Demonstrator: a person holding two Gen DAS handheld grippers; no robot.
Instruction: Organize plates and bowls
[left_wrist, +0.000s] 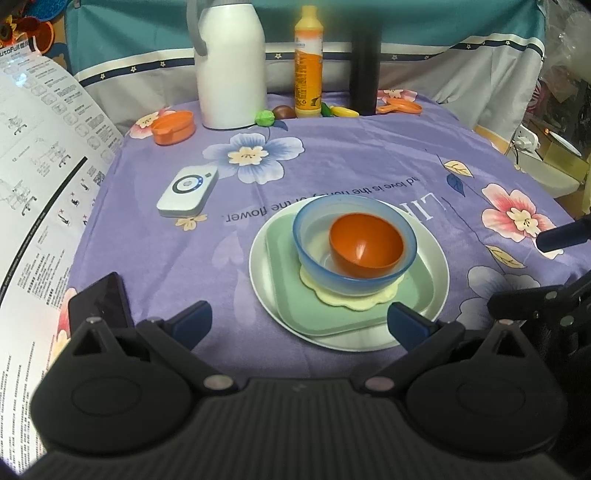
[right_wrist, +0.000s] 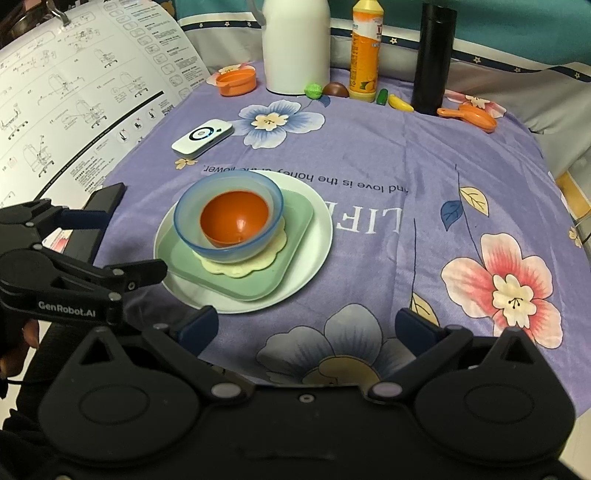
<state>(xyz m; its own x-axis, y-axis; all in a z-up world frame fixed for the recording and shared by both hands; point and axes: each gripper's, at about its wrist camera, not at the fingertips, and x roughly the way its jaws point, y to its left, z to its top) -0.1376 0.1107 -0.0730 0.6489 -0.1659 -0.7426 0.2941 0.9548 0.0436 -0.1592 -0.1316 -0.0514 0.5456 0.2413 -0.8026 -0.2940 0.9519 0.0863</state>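
One stack stands mid-table: a white round plate (left_wrist: 436, 284) (right_wrist: 314, 243), a green square plate (left_wrist: 295, 310) (right_wrist: 236, 284), a cream scalloped mat (left_wrist: 354, 301) (right_wrist: 266, 258), a blue translucent bowl (left_wrist: 314, 236) (right_wrist: 188, 218), and a small orange bowl (left_wrist: 365, 243) (right_wrist: 234, 221) inside it. My left gripper (left_wrist: 301, 325) is open, just short of the stack's near edge, fingers empty. My right gripper (right_wrist: 304, 328) is open over bare cloth, to the right of and nearer than the stack. The left gripper (right_wrist: 110, 243) also shows in the right wrist view, beside the stack.
A white remote-like device (left_wrist: 188, 192) (right_wrist: 203, 138) lies left of the stack. At the back stand a white jug (left_wrist: 231, 62), a yellow bottle (left_wrist: 308, 62), a black flask (right_wrist: 432, 59), orange toy dishes (left_wrist: 173, 127) (right_wrist: 471, 116) and small toy food. A printed instruction sheet (left_wrist: 37, 166) rises on the left.
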